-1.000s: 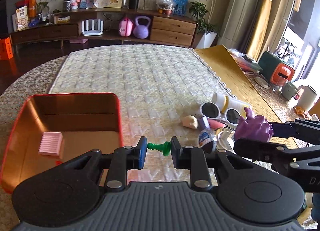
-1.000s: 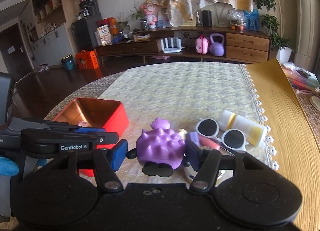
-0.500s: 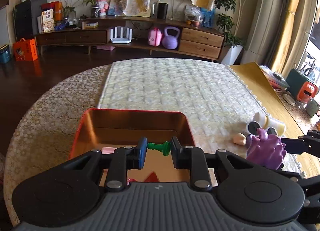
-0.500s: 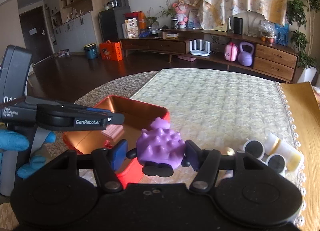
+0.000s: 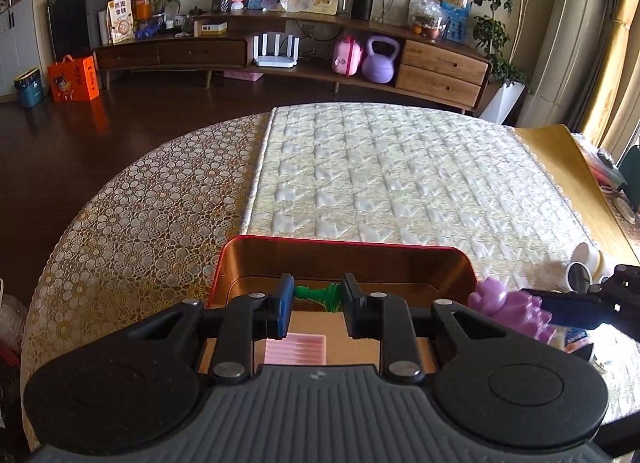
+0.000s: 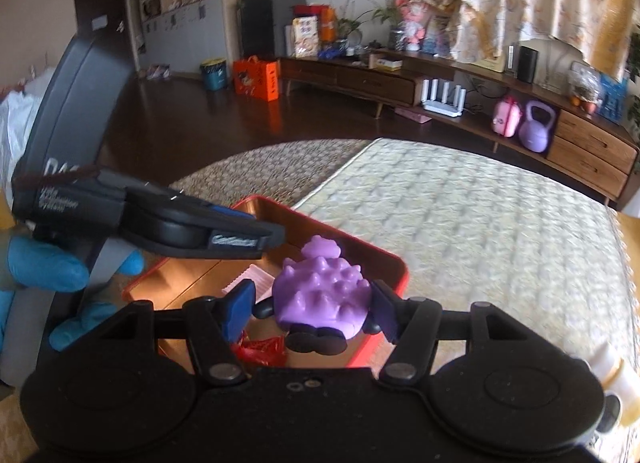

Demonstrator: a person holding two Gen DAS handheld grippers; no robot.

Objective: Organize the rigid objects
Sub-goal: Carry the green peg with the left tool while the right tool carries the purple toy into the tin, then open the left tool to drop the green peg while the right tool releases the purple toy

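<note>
My left gripper (image 5: 315, 298) is shut on a small green chess pawn (image 5: 320, 295) and holds it over the red tin box (image 5: 340, 245). A pink ridged block (image 5: 295, 349) lies inside the box. My right gripper (image 6: 310, 309) is shut on a spiky purple toy (image 6: 322, 299) and holds it above the box's right rim (image 6: 396, 267). The purple toy also shows at the right of the left wrist view (image 5: 508, 305). A red crinkled item (image 6: 262, 351) lies in the box.
White sunglasses (image 5: 578, 273) and a white-and-yellow tube (image 5: 588, 255) lie on the quilted mat (image 5: 400, 183) right of the box. The round table's lace cloth (image 5: 140, 215) extends left. The left gripper's body (image 6: 160, 219) reaches over the box's left side.
Both grippers have moved left from the pile of objects to the red box, each carrying its item. The left gripper now hangs over the box's inside.
</note>
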